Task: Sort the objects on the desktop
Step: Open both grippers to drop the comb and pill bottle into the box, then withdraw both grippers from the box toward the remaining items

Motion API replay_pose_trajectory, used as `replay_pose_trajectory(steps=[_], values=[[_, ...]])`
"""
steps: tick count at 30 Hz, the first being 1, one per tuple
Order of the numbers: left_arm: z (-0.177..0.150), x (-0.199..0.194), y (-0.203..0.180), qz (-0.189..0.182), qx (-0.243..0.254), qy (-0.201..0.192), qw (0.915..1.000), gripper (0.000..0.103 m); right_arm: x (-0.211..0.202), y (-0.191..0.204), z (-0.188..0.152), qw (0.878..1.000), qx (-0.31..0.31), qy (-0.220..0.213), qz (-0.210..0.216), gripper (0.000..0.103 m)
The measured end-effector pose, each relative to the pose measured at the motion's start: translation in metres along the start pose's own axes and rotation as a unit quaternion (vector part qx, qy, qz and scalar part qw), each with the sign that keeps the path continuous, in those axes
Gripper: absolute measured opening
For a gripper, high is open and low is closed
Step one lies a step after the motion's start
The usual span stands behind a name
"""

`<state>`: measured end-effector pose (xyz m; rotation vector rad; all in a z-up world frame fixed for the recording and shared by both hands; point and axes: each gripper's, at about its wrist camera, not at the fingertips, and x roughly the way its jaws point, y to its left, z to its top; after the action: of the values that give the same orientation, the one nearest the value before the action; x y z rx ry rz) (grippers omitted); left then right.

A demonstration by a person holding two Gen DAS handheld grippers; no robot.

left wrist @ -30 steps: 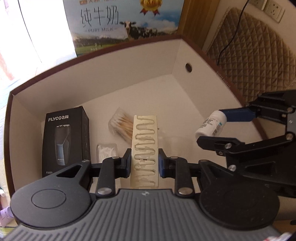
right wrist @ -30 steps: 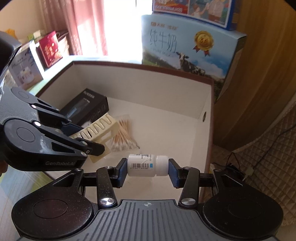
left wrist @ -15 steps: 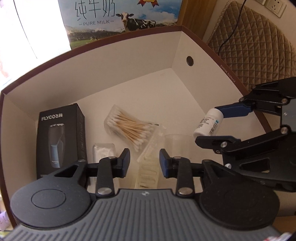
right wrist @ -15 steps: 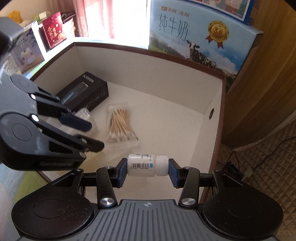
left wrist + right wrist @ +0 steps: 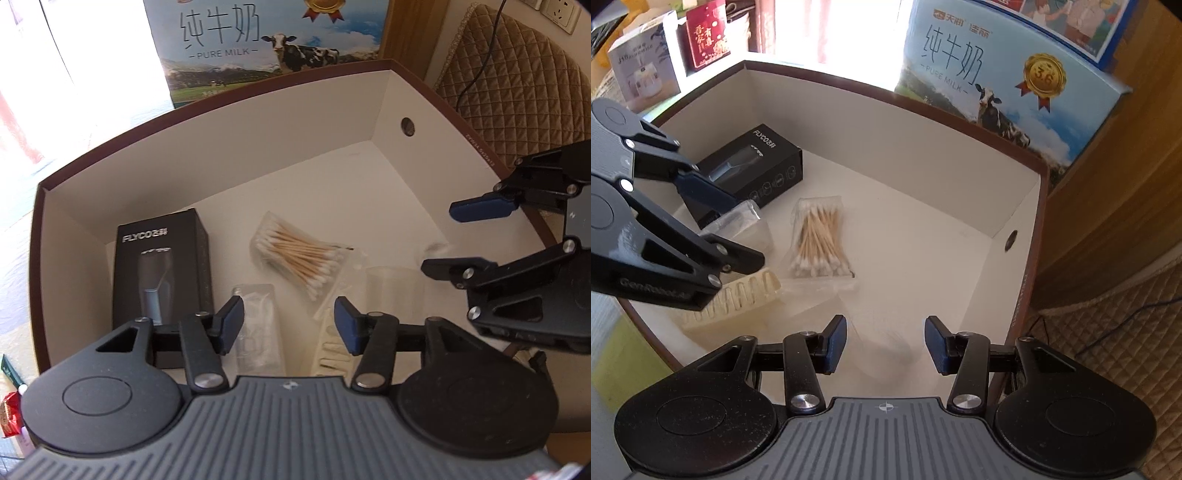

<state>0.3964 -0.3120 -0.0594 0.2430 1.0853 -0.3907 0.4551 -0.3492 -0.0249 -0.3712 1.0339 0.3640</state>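
Both grippers, left and right, fingers spread, empty, over box; cotton swabs and shaver carton inside.

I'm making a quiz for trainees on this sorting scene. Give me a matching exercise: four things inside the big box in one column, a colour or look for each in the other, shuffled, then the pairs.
Things:
1. shaver box
2. cotton swabs
3. comb-like rack
4. plastic cup

Looks:
A. clear, see-through
B. black with white lettering
C. cream, with slots
D. wooden sticks with white tips, in a clear bag

Pairs: 1-B, 2-D, 3-C, 4-A
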Motion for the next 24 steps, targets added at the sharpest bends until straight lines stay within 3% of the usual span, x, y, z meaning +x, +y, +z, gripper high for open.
replay_pose_trajectory(steps=[4, 10, 24], values=[[-0.003, -0.003, 0.005, 0.006, -0.003, -0.003, 1.0000, 0.062, -0.003, -0.002, 0.000, 1.000, 0.009, -0.011, 0.006, 0.063], [-0.006, -0.011, 0.010, 0.021, -0.005, -0.008, 0.9997, 0.075, -0.013, -0.003, -0.002, 0.999, 0.028, -0.031, 0.027, 0.077], [-0.016, -0.036, 0.020, 0.043, -0.019, -0.029, 0.9985, 0.088, -0.038, -0.001, -0.007, 0.992, 0.093, -0.070, 0.041, 0.101]])
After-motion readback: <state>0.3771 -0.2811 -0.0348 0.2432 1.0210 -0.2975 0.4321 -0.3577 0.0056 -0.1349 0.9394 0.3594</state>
